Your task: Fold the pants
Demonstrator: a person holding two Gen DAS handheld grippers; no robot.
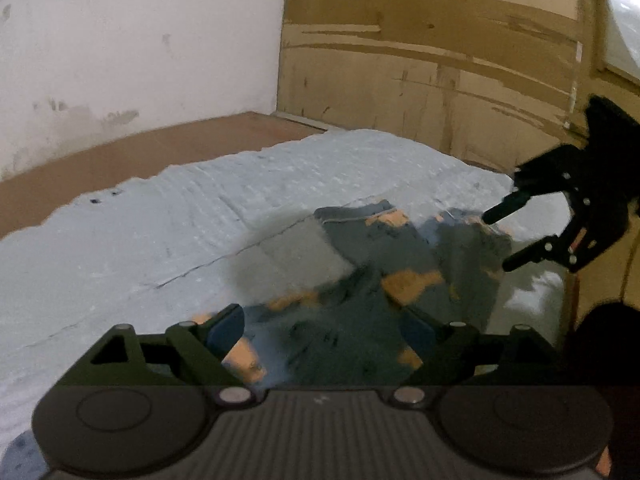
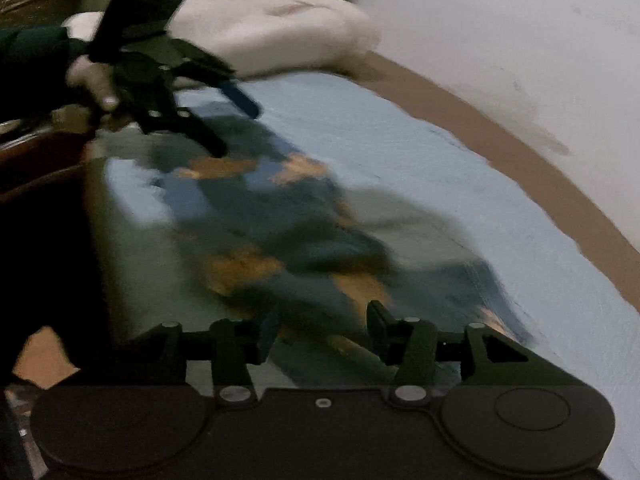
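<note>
Pants [image 1: 380, 264] in a loose heap on a pale blue sheet [image 1: 160, 240], dark blue-grey with orange patches, creased and partly doubled over, one flat hem end lying toward the middle of the sheet. Blurred in both views, so finer folds hard to read.

Left tongs [image 1: 324, 332] wide open just above the near part of the heap, cloth showing in the gap, neither pad pressing on it. Gripping nothing. Seen from the right wrist at upper left, slanting down toward the far end of the pants, held by a hand [image 2: 92, 80] coming out of a dark green sleeve [image 2: 32, 52].

Right tongs [image 2: 324, 326] also open, though less wide, over the other end of the pants, cloth below the gap and no pinch on it. Seen from the left wrist at the right edge, both fingers pointing left at the heap and apart from it.

Around: bare brown board [image 1: 160, 148] beyond the sheet's ragged far edge, running along a scuffed white wall [image 1: 120, 40]. Tall cardboard [image 1: 440, 60] with torn tape marks standing upright behind the sheet, meeting the wall at the corner. White pillow [image 2: 280, 32] at the sheet's end, behind the left tongs. Dark shadow on the sheet just beside the heap. Nothing lying on top of the pants; only the two tongs over them.
</note>
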